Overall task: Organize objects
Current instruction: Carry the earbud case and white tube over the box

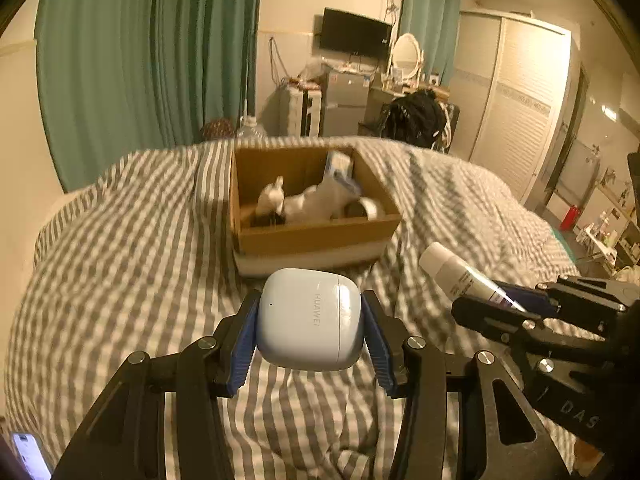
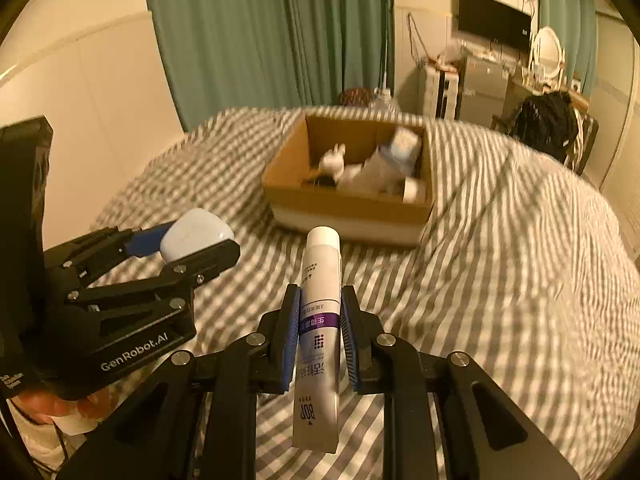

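The left gripper (image 1: pixel 310 320) is clamped on a pale blue earbud case (image 1: pixel 308 318), its blue pads pressing the case's two sides, and holds it clear of the bed (image 1: pixel 120 240). The right gripper (image 2: pixel 320 332) is squeezed nearly closed on a white toothpaste tube (image 2: pixel 320 320), gripped across its lower half so the capped end sticks out forward and the crimped tail hangs back toward the camera. In the left wrist view the same tube (image 1: pixel 460 276) shows off to the right, cap slanting up and left, held in the right gripper (image 1: pixel 516 304).

Both loads hang over the grey-and-white striped bedding, neither touching it. The cardboard box (image 1: pixel 316 236) sits on the bed straight ahead of both grippers, already holding a white plush toy (image 1: pixel 276 200), a blue-and-white packet (image 1: pixel 340 168) and what looks like a roll of tape (image 1: pixel 368 210).

What matters for the drop: the tube's long axis points almost directly at the box, so it would go in cap first. Seen from the left gripper, the box lies dead ahead with its near wall just beyond the case; from the right it lies ahead and slightly to the right. The left hand seems the nearer. I judge both items are in transit to the box and not yet over its rim.
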`<state>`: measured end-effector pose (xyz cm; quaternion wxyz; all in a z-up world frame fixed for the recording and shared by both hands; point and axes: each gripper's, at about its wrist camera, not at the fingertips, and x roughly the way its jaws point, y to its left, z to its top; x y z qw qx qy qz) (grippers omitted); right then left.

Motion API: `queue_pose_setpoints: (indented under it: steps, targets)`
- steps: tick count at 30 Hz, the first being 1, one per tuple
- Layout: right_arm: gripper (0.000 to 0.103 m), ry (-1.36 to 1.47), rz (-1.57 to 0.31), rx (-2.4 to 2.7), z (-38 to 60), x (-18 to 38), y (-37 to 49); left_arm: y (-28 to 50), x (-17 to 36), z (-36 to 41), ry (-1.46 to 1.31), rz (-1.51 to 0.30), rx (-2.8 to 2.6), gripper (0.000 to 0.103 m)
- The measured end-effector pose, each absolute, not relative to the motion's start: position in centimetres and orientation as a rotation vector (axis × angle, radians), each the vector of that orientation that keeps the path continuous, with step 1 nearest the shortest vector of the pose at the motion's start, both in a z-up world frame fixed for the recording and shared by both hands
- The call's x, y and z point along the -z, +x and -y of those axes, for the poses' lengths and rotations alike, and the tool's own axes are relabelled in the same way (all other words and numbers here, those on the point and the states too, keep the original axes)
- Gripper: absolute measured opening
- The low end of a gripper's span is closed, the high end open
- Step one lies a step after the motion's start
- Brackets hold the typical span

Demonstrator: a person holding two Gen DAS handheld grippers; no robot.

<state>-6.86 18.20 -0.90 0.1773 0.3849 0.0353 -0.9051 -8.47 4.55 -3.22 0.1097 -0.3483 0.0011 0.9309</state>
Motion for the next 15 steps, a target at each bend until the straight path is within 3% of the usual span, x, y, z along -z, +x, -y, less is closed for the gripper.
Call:
queue_pose_setpoints:
  steps: [15]
  targets:
    - [0.019, 0.846, -0.142, 2.625, -17.2, -8.5, -12.6, -15.3, -4.2, -5.2, -0.838, -0.017, -2.769, 0.050]
